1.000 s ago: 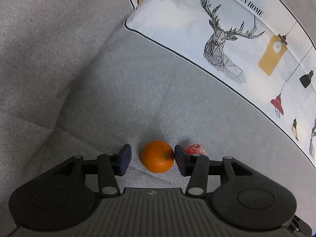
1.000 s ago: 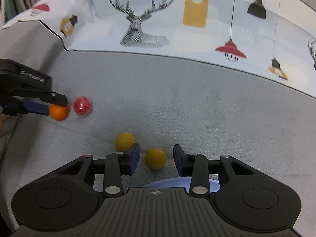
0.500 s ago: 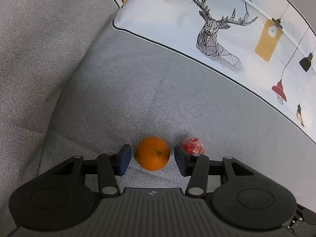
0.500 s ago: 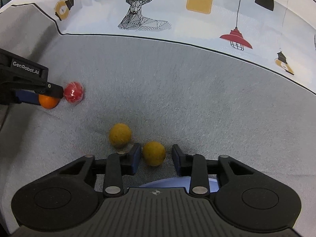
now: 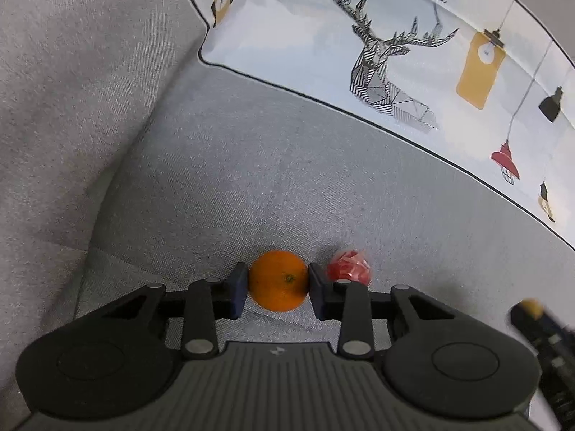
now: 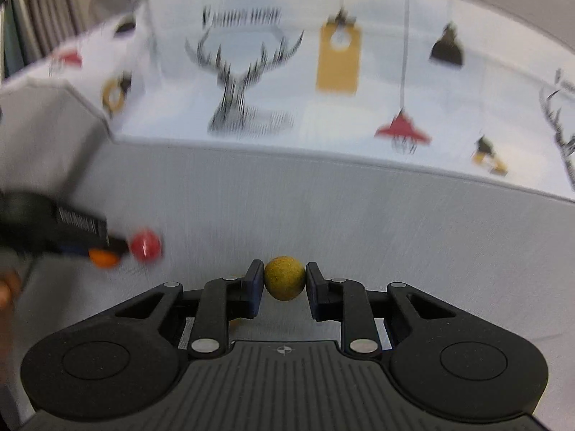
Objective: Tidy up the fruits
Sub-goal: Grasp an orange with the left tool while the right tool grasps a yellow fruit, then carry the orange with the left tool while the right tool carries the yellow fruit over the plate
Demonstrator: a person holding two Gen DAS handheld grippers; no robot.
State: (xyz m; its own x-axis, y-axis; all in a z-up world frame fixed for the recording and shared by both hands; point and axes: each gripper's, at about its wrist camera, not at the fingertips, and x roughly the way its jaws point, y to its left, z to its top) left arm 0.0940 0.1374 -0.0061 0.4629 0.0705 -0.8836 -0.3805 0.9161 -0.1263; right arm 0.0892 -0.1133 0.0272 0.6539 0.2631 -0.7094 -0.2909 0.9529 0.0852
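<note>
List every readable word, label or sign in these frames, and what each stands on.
"ASHION HOME", first letter cut off: printed cushion, above the deer drawing.
White lettering on the left claw's black side label: too blurred to read.
Cushion lettering in the right wrist view: blurred, unreadable.

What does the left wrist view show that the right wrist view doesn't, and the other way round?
Left wrist only: the left gripper from behind, its fingers pressing the orange, stem dimple visible.
Right wrist only: the right gripper clamping the yellow fruit from behind.
Both: the red fruit beside the orange, the grey sofa seat and the deer-print cushion.
</note>
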